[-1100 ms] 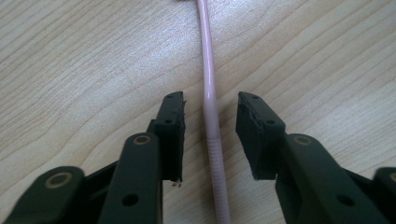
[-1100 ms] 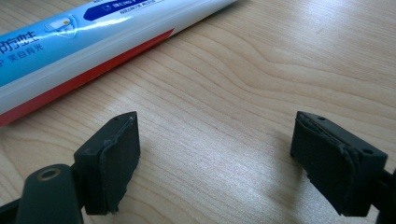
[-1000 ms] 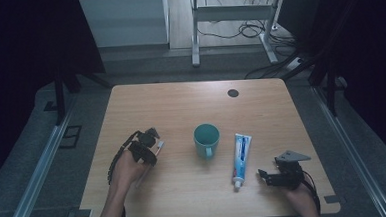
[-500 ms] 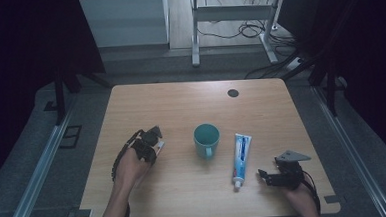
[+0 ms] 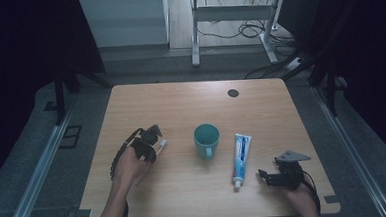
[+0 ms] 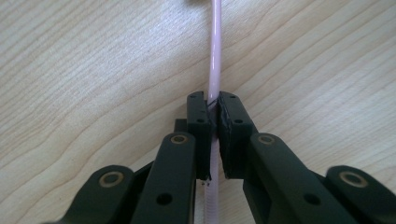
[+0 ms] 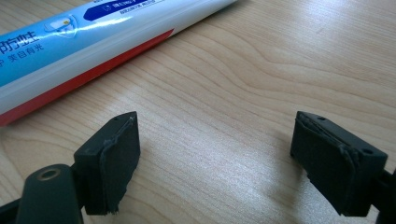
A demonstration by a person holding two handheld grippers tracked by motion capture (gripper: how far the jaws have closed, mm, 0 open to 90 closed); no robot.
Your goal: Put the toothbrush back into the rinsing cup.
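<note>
I am working the table (image 5: pixel 136 201) from left to right. At the left, I am holding the left gripper (image 5: pixel 152 140) low over the wood; its jaws have just been closing and are now clamping the pink toothbrush (image 6: pixel 214 70) by its slim handle, which is lying flat on the table. In the left gripper view the two pads (image 6: pixel 200 122) are pressing on the handle from both sides, with handle running on past them toward the top of that view and back between the jaw arms. In the high view the pale end of the toothbrush is showing just beside the gripper, on the side facing the teal cup (image 5: pixel 206 140). I am judging the step in hand as the grasp itself, now completing; the next move is calling for a straight lift without twisting, since the handle is thin and could pivot between the pads, then a carry toward the cup. Right of the cup, near it but apart, the toothpaste tube (image 5: pixel 241 158) is lying with its cap toward me. At the far right, I am resting the right gripper (image 5: pixel 267 177) just beside the tube's cap end, jaws spread wide and gripping nothing. Count: one toothbrush, one cup, one toothpaste tube, two grippers
</note>
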